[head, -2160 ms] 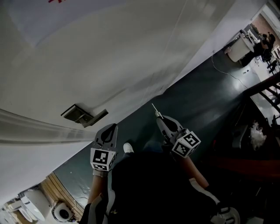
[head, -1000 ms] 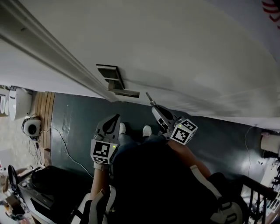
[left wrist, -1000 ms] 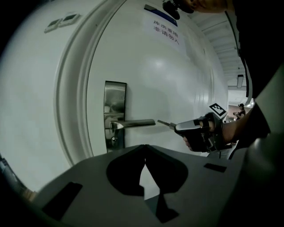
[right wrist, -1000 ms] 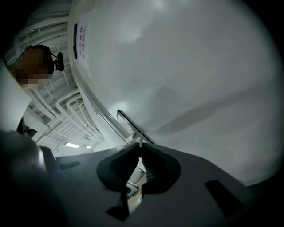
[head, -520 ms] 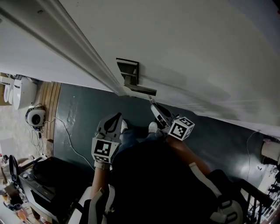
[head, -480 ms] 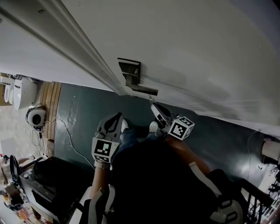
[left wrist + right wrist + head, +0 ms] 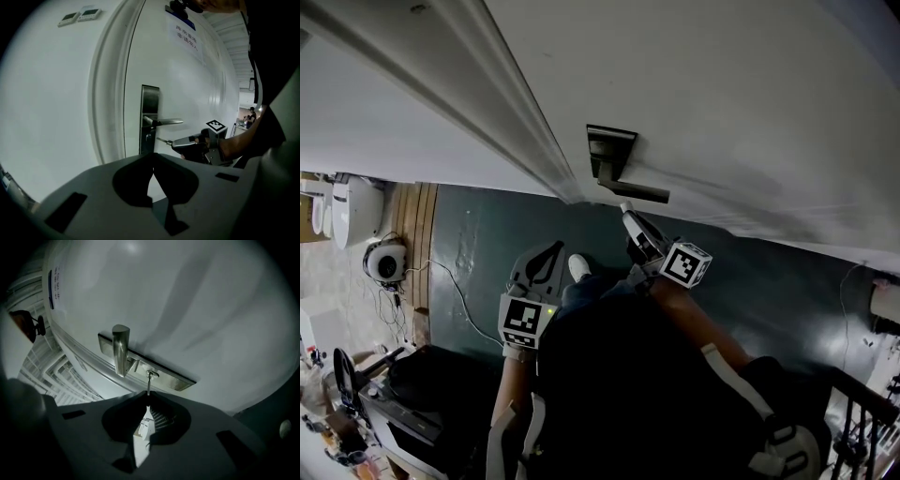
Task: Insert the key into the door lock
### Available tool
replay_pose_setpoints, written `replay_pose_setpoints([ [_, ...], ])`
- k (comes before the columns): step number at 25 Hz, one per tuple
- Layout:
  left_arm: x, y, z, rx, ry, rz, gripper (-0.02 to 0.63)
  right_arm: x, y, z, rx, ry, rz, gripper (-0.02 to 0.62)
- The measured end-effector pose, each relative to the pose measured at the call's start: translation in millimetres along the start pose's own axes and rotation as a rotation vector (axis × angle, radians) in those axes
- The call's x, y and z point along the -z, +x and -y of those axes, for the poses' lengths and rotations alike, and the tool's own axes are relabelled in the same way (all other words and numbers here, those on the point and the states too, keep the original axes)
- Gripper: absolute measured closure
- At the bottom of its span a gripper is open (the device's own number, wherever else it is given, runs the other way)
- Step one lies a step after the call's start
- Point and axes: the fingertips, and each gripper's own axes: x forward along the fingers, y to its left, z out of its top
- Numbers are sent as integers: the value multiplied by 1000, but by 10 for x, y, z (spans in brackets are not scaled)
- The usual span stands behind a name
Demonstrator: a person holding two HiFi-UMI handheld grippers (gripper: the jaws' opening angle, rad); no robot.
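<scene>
Key tip at the keyhole, R gripper lined up
R gripper (image 7: 147,399) fingers clamped on the 1 key (image 7: 149,384); its long axis runs 6-to-12 in the right gripper view, tip at the 1 keyhole (image 7: 151,374) dead on 12, can't tell if it's in yet. 1 lever handle (image 7: 120,348) sits at 10 of the keyhole on the lock plate (image 7: 173,380). L gripper (image 7: 546,253) farther off, fingers together, holding nothing. Next, prob: straight push along 12

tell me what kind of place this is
Likely an indoor corridor of an office or lab building: a tall white door with a silver metal lever handle, a printed paper notice on it, and a glossy dark green floor.
</scene>
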Motion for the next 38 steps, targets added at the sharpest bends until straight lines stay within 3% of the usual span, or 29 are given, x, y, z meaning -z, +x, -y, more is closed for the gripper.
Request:
replay_pose_setpoints([
  [18, 152, -125, -571, 128, 0, 23, 597, 132, 470, -73, 40, 190, 220, 565],
  [38, 205, -109, -670, 208, 17, 28, 597, 99, 490, -63, 62, 343, 389, 564],
])
